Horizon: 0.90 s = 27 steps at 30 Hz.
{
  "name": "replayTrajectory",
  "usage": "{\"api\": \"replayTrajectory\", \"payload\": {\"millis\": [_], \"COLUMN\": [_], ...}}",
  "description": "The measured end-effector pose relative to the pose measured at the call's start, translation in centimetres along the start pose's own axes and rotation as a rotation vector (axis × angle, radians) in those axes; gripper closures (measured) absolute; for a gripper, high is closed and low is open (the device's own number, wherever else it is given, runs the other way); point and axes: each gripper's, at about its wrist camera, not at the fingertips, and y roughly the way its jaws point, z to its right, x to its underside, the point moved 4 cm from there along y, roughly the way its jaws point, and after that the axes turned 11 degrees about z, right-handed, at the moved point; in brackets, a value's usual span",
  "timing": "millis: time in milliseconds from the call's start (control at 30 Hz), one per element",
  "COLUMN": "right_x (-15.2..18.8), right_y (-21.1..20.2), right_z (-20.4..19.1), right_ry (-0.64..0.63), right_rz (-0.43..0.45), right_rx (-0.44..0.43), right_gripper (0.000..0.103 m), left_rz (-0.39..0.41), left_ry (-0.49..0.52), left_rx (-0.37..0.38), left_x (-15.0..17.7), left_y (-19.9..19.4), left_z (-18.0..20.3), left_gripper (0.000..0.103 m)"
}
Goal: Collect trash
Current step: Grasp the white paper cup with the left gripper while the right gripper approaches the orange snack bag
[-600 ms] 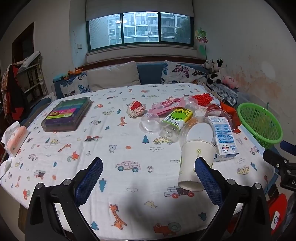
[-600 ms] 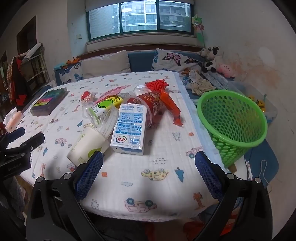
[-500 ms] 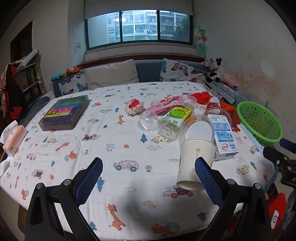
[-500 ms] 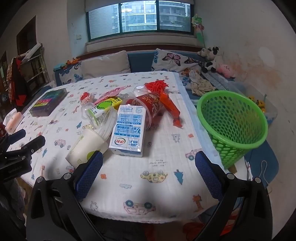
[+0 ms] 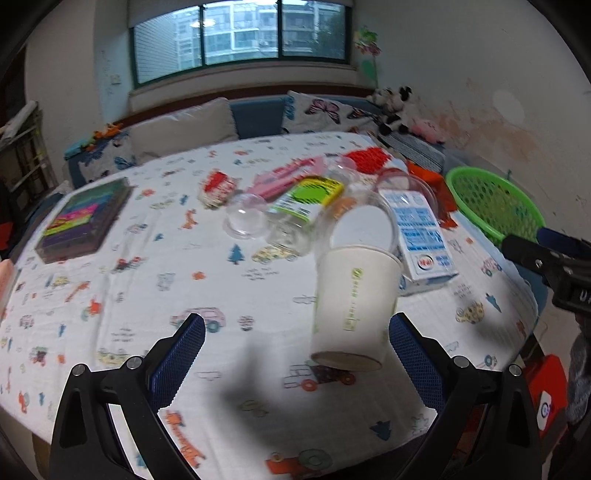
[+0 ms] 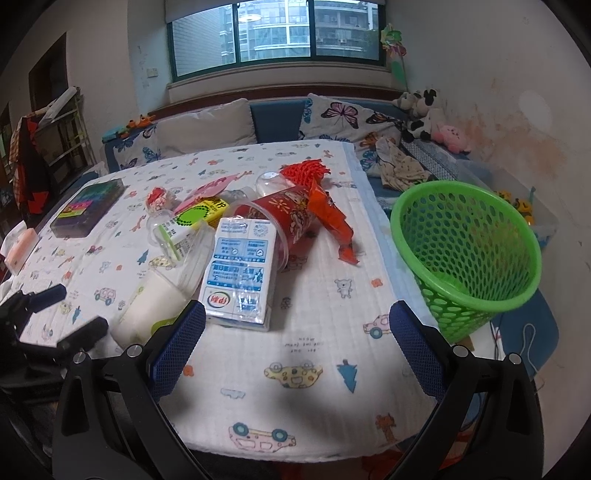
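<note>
White paper cup [image 5: 352, 306] lies tipped on the patterned tablecloth [image 5: 147, 266] among trash beside a milk carton [image 6: 238, 273], green basket [image 6: 469, 254] at the far right, while left gripper [image 5: 297, 363] and right gripper [image 6: 297, 360] hover wide apart, empty.

Dim daylight from the window [image 5: 240, 35], overcast. Left wrist view motion-blurred, paper cup [image 5: 354, 306] smeared; right wrist view sharper. Soft dark shadows on the tablecloth [image 6: 325, 354] near the camera. Heavy fisheye bending, black corners.
</note>
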Motion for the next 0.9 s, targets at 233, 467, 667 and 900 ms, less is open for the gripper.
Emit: {"api": "replayTrajectory", "payload": {"millis": [233,467,667,900], "right_x": [-0.5,-1.3,-2.9,-4.1], "right_y": [1.3,2.8,4.7,8.3], "right_z": [1.1,2.8,4.1,4.6], "right_ry": [0.013,0.052,0.077,0.037], "right_rz": [-0.005,-0.008,-0.017,-0.039], "right_rx": [-0.004,-0.007,-0.029,-0.035], "right_gripper": [0.004,0.004,0.004,0.009], "left_rz": [-0.070,-0.115,-0.120,-0.106], "left_ry": [0.010,0.009,0.003,-0.014], "left_rx": [0.074,0.124,0.142,0.181], "left_x": [0.8,1.2,1.3,1.2], "left_y": [2.3,4.1,5.0,5.4], "left_z": [1.5,2.7,2.9,2.8], "left_gripper": [0.006,0.008,0.021,0.040]}}
